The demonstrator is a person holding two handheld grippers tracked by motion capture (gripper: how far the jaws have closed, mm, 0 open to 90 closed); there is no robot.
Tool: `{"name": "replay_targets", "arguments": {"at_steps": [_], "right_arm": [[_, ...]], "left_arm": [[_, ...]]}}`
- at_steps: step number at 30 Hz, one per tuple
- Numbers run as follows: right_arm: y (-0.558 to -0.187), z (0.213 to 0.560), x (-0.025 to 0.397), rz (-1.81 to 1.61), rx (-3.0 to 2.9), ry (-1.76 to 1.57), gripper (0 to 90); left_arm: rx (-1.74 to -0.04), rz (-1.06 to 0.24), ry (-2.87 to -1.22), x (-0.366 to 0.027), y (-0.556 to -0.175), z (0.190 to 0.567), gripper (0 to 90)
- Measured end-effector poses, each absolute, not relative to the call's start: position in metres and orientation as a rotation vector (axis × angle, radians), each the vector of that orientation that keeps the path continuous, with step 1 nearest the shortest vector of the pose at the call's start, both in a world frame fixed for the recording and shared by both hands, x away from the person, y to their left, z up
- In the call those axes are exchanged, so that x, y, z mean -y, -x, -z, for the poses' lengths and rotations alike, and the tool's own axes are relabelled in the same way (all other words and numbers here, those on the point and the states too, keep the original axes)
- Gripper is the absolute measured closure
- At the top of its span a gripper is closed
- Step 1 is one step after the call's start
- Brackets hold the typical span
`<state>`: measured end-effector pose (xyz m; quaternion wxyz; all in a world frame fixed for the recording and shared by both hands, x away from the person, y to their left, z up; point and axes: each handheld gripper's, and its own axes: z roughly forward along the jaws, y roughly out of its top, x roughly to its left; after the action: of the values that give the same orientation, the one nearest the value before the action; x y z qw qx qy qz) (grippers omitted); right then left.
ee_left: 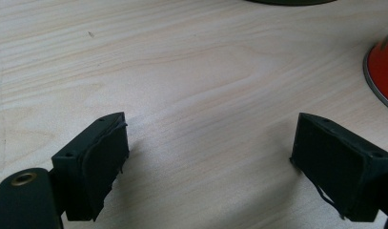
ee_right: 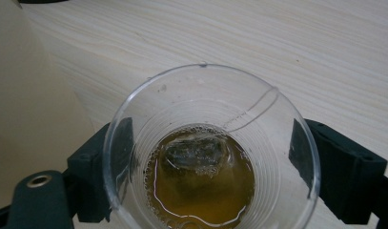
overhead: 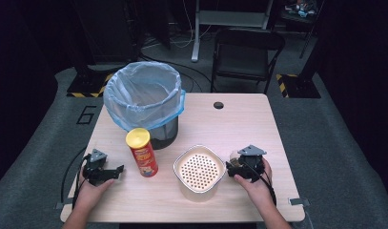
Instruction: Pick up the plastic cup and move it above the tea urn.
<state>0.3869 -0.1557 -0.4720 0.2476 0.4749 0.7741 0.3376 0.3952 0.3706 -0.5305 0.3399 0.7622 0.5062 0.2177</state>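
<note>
Right gripper brackets cup of tea, apparently gripping; strainer unused. Left gripper gapes, idle; pouring remains.

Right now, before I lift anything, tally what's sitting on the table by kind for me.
Lined bins: 1, the bin with the blue bag
Snack cans: 1, the red can with a yellow lid
Strainer containers: 1, the cream perforated container
Clear cups: 1, the cup of tea with a teabag, between the right gripper jaws
Total: 4
</note>
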Motion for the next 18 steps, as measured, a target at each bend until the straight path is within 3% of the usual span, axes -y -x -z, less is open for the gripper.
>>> {"name": "replay_targets", "arguments": {"at_steps": [13,18], "right_arm": [[-0.378,0.474,0.179,-0.962,-2.177,-1.241,24.6],[-0.376,0.476,0.181,-0.987,-2.177,-1.219,23.8]], "left_arm": [[-1.317,-0.567,-1.984,-0.371,-0.395,0.531,11.7],[-1.317,-0.567,-1.983,-0.371,-0.395,0.531,11.7]]}}
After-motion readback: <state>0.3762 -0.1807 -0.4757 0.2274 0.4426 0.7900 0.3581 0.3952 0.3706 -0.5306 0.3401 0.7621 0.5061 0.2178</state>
